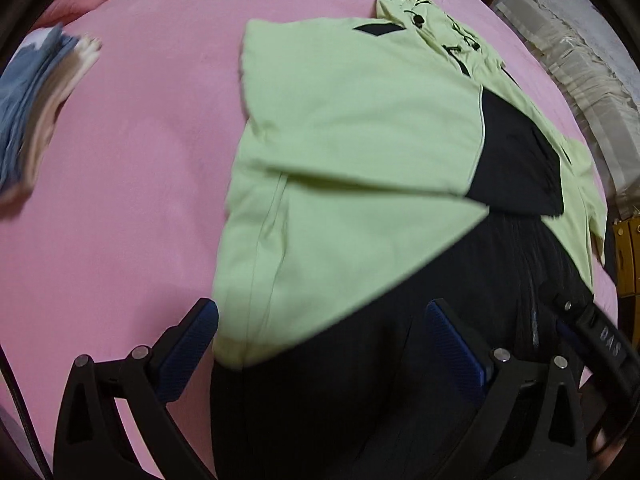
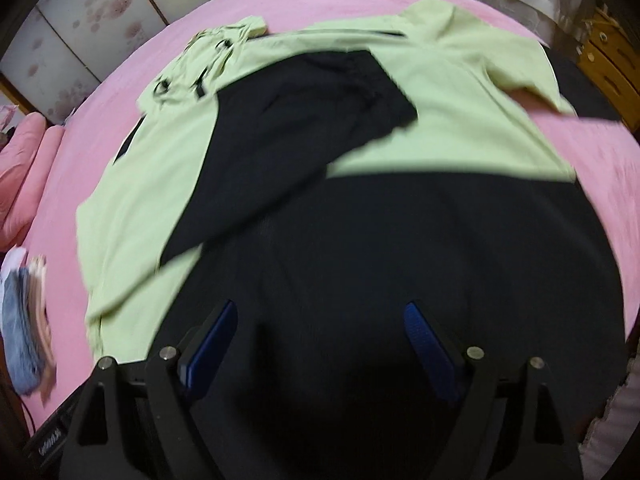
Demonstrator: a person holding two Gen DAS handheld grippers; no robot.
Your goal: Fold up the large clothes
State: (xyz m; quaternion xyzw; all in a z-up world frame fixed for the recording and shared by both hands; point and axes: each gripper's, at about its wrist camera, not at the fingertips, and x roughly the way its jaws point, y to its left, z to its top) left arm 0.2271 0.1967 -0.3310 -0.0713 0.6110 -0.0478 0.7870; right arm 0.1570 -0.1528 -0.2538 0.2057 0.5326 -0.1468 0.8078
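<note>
A large lime-green and black hooded jacket (image 1: pixel 360 152) lies spread on a pink bed (image 1: pixel 132 200), hood at the far end, one sleeve folded across its body with a black cuff (image 1: pixel 516 160). It also shows in the right wrist view (image 2: pixel 460 112), with the black sleeve (image 2: pixel 288 128) lying diagonally over the green. My left gripper (image 1: pixel 320 320) is open, jaws wide over the jacket's near black hem. My right gripper (image 2: pixel 318 320) is open above the black lower panel (image 2: pixel 400 240). The other gripper's body shows in the left wrist view (image 1: pixel 600 344) at the lower right.
A stack of folded blue and beige clothes (image 1: pixel 36 112) sits on the bed to the left, also in the right wrist view (image 2: pixel 28 328). Pink pillows (image 2: pixel 24 160) lie at the far left. Lace-covered furniture (image 1: pixel 580 60) and wooden drawers (image 2: pixel 608 60) stand beyond the bed.
</note>
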